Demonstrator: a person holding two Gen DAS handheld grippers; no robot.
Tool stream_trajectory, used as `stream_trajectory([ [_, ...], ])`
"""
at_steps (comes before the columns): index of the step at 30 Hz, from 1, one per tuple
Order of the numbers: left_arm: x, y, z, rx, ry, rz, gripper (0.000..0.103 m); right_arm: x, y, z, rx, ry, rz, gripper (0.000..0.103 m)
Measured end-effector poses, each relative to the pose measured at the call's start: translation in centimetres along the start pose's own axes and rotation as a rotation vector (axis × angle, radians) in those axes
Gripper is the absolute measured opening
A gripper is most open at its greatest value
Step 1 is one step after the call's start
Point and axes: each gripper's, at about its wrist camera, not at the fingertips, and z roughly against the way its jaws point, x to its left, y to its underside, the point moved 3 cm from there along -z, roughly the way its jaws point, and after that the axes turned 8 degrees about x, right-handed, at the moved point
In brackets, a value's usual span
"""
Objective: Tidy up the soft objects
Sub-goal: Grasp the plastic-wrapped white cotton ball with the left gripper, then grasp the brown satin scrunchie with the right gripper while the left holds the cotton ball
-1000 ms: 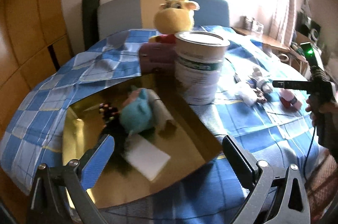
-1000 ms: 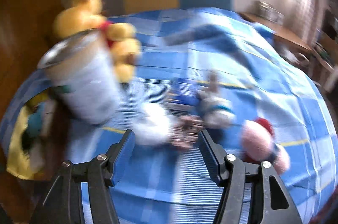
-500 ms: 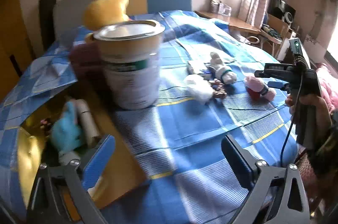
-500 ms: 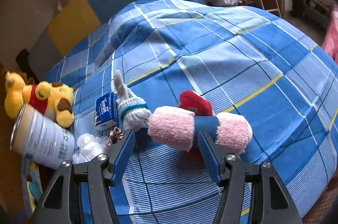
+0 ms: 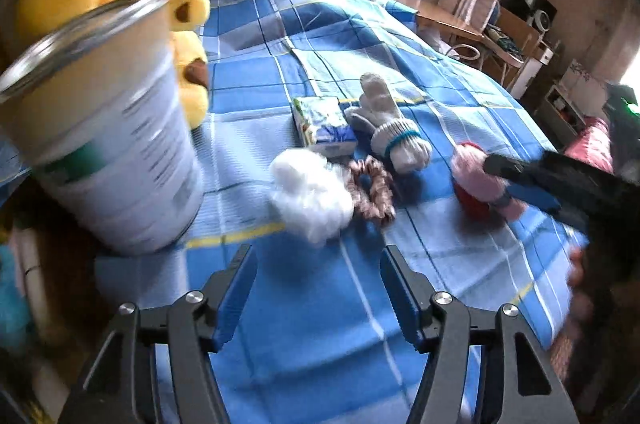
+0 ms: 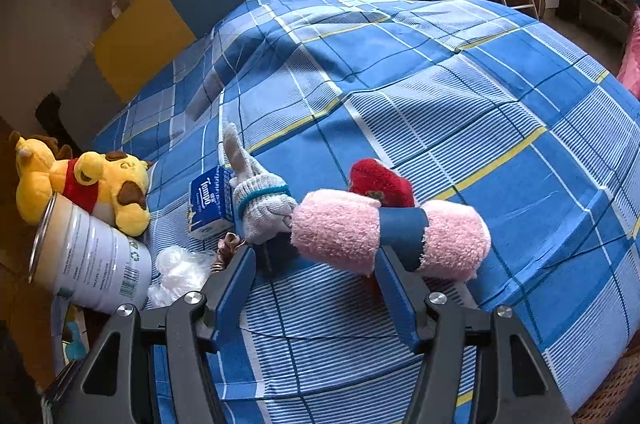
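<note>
My right gripper is spread just before the pink towel roll lying on the blue bedcover, my left gripper spread and empty too, so closing off-centre could pinch the red plush behind.

Pink fluffy roll with blue band, lying sideways on red plush, beside knit glove.

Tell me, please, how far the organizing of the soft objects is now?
Early stage. Neither hand-held gripper holds anything: the right hand-held gripper is open beside the pink rolled towel. The glove, scrunchie and white fluffy bundle lie loose on the blue cloth.
</note>
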Motion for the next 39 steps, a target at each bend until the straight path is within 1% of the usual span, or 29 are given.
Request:
stream_trajectory([
  [6, -0.6, -3.6, -3.5, 0.01, -0.044, -0.009, 0.065, -0.1, 0.0, -0.3, 0.022, -0.034, -0.017, 0.063],
  [10, -0.4, -5.0, -6.3, 0.038, -0.101, -0.011, 0.068, 0.2, 0.0, -0.4, 0.028, -0.046, -0.011, 0.063],
  [12, 0.0, -5.3, -7.5, 0.068, -0.108, 0.006, 0.067, 0.3, 0.0, -0.5, 0.03, -0.05, -0.006, 0.063],
  [13, 0.2, -5.2, -7.9, 0.079, -0.09, 0.013, 0.055, 0.3, 0.0, -0.5, 0.03, -0.049, -0.005, 0.063],
  [14, 0.3, -5.2, -8.0, 0.076, -0.076, 0.014, 0.045, 0.3, 0.0, -0.5, 0.031, -0.046, -0.005, 0.063],
  [15, 0.3, -5.0, -7.9, 0.068, -0.073, 0.014, 0.044, 0.2, 0.0, -0.6, 0.031, -0.044, -0.005, 0.063],
  [17, 0.3, -4.3, -7.3, 0.049, -0.052, 0.006, 0.04, 0.2, -0.1, -0.7, 0.033, -0.043, -0.004, 0.063],
  [19, 0.2, -3.6, -6.5, 0.04, -0.035, 0.006, 0.04, 0.2, -0.1, -0.7, 0.028, -0.036, 0.0, 0.063],
  [22, 0.3, -1.4, -4.5, 0.029, -0.006, 0.01, 0.04, 0.2, -0.1, -0.7, 0.027, -0.032, 0.007, 0.063],
  [26, 0.0, 2.2, -2.9, 0.028, -0.02, -0.01, 0.04, 0.6, 0.1, -1.0, 0.04, -0.034, 0.027, 0.063],
  [28, -0.3, 4.6, -2.3, 0.027, -0.033, -0.028, 0.04, 1.0, 0.4, -1.3, 0.058, -0.038, 0.047, 0.063],
  [31, -0.2, 7.3, -2.6, 0.026, -0.038, -0.042, 0.04, 2.2, 1.0, -2.1, 0.097, -0.051, 0.103, 0.063],
  [35, -0.2, 8.1, -3.0, -0.014, -0.045, -0.082, 0.04, 4.3, 2.3, -3.3, 0.155, -0.065, 0.197, 0.063],
  [37, -0.1, 8.1, -3.0, -0.015, -0.032, -0.083, 0.04, 5.8, 3.2, -3.9, 0.175, -0.057, 0.264, 0.063],
  [39, 0.1, 8.1, -3.1, -0.018, -0.015, -0.084, 0.04, 7.0, 3.7, -4.3, 0.175, -0.044, 0.307, 0.063],
])
